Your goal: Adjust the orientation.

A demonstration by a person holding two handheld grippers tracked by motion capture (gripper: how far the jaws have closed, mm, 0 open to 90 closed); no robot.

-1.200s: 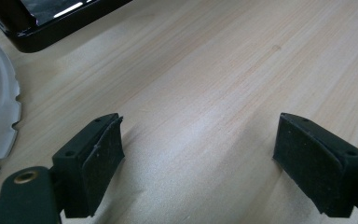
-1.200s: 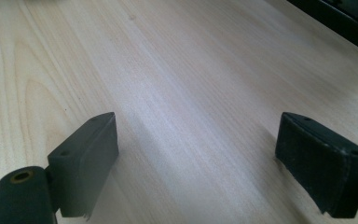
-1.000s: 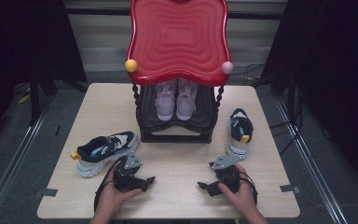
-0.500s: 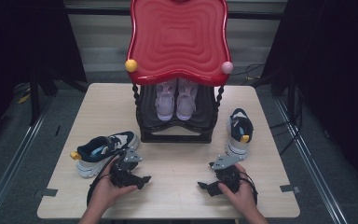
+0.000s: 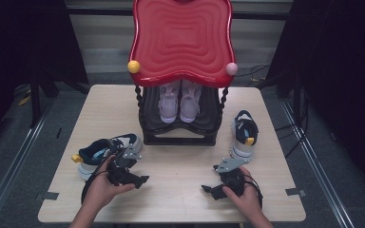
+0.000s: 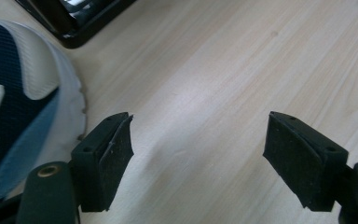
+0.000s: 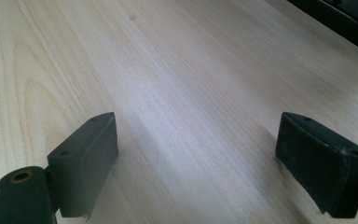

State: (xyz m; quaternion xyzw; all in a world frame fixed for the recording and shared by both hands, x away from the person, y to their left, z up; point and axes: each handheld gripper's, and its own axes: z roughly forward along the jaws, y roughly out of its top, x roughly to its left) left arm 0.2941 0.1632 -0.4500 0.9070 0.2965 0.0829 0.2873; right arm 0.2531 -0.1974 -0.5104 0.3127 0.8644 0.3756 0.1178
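Observation:
A navy and white sneaker (image 5: 102,149) lies on its side at the table's left; its heel fills the left edge of the left gripper view (image 6: 23,107). My left gripper (image 5: 141,180) hovers just right of it, pointing right. Its jaws (image 6: 198,149) stand open over bare wood and have just been closing a little, with nothing between them. A matching sneaker (image 5: 243,133) stands at the right of the stand. My right gripper (image 5: 208,191) rests low in front of it, pointing left, open (image 7: 196,158) and empty.
A black stand (image 5: 180,137) with a wavy red top (image 5: 180,38) occupies the table's back middle, and a pale pink pair of shoes (image 5: 180,102) sits on its lower shelf. Its black base edge shows in the left gripper view (image 6: 74,28). Light wood table (image 5: 180,199) lies between the grippers.
My left hand has lifted its gripper slightly off the table, staying beside the navy sneaker. The right hand and both sneakers have not moved.

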